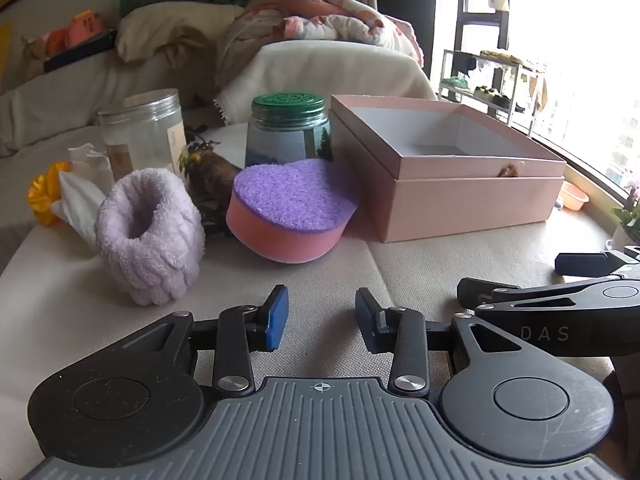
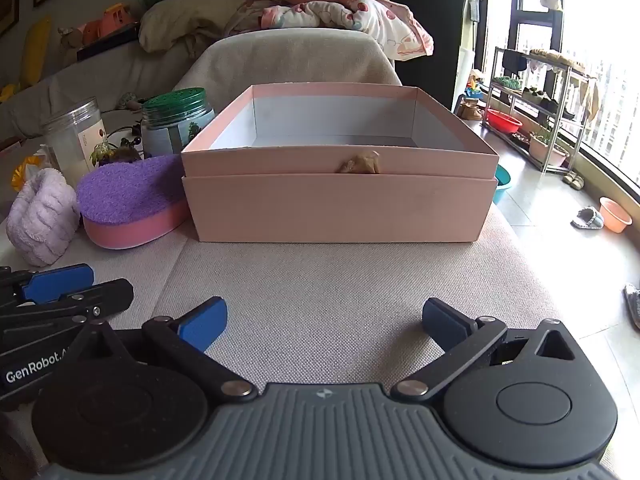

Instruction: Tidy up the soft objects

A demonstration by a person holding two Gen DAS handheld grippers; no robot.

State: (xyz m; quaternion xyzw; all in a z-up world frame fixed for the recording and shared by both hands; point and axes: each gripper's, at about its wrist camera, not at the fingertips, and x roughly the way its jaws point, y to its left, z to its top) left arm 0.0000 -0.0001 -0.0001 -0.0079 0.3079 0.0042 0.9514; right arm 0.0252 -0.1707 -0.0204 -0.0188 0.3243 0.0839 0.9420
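Observation:
A pink sponge with a purple scrub top [image 1: 290,210] [image 2: 128,200] leans against the left side of an open pink box [image 1: 452,176] [image 2: 336,184]. Left of the sponge lies a rolled lilac fluffy towel [image 1: 150,232] [image 2: 40,216]. My left gripper [image 1: 322,318] hovers over the beige cloth in front of the sponge, jaws partly apart with nothing between them. My right gripper [image 2: 324,324] stands wide open before the box, also empty; it shows at the right edge of the left wrist view [image 1: 520,284]. The box interior looks empty.
Behind the sponge stand a clear plastic jar [image 1: 140,132] and a green-lidded jar [image 1: 288,128], with a dark plant sprig between. White tissue and a yellow item [image 1: 44,192] lie far left. A sofa piled with bedding sits behind; a shelf rack [image 2: 536,108] stands by the window.

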